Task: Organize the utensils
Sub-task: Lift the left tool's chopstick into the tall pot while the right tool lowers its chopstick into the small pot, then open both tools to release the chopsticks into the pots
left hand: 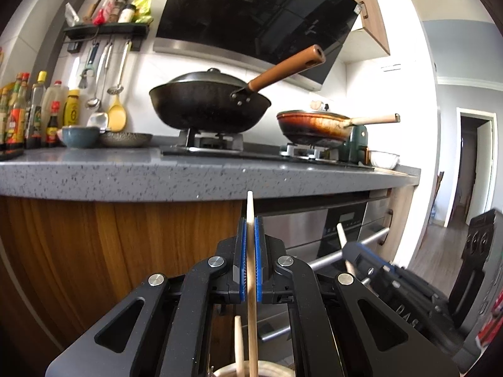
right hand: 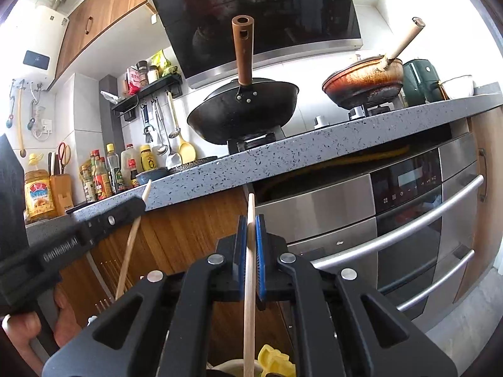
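Each gripper holds one thin wooden chopstick. In the left wrist view the left chopstick (left hand: 250, 251) stands nearly upright at the centre of the frame, pinched between the blue pads of the left gripper (left hand: 250, 235), whose jaws are nearly shut on it; its tip rises toward 12 o'clock, just under the desk (left hand: 125, 176) edge. A second wooden stick (left hand: 239, 345) and a pale rim show at 6 o'clock, probably the holder, though too little is visible to be sure. In the right wrist view the right chopstick (right hand: 250, 267) is clamped the same way in the right gripper (right hand: 250, 235), jaws narrow on it, with something yellow (right hand: 276, 364) below at 6 o'clock.

The risks, as I judge them: each stick is gripped along a short stretch only, so it could pivot or slide between the pads if knocked. Both tips sit close beneath the desk overhang, so a lift straight up may strike the stone edge. The two grippers are near each other, the left one at 9 o'clock in the right view, so the sticks could cross.

Around: a black wok (left hand: 209, 106) at 12 o'clock, a brown pan (left hand: 314, 125) at 2 o'clock, sauce bottles (left hand: 28, 116) at 9 o'clock, and the steel oven (right hand: 377, 220) front at 3 o'clock.
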